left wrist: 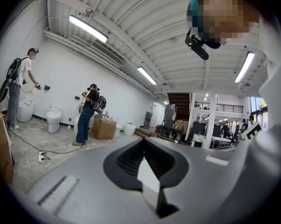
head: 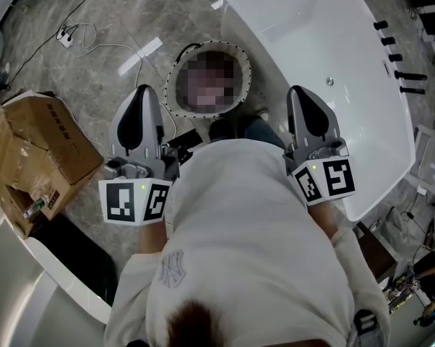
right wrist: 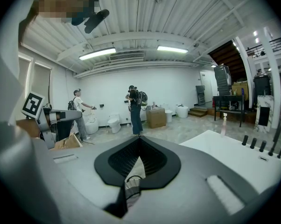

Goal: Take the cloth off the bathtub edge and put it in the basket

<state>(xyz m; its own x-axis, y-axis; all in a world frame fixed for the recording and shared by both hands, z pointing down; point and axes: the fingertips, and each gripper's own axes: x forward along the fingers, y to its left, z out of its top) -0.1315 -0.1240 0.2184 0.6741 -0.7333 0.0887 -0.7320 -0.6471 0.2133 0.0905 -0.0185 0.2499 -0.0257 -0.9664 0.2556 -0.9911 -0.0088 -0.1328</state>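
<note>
I hold both grippers up against my chest, jaws pointing away from me. My left gripper (head: pixel 139 96) is shut with nothing in it, and in its own view the left gripper (left wrist: pixel 143 141) points across the room. My right gripper (head: pixel 302 96) is also shut and empty, and the right gripper (right wrist: pixel 139 139) looks past the white bathtub (right wrist: pixel 234 153). The round basket (head: pixel 207 45) with a dotted white rim stands on the floor left of the bathtub (head: pixel 304 27). A mosaic patch hides the basket's inside. No cloth shows on the tub's edge in any view.
A torn cardboard box (head: pixel 37 150) sits at the left, with a power strip and cables (head: pixel 66 36) on the marble floor behind it. Black taps (head: pixel 398 56) line the tub's far side. People (left wrist: pixel 87 113) and toilets (left wrist: pixel 52 118) stand by the far wall.
</note>
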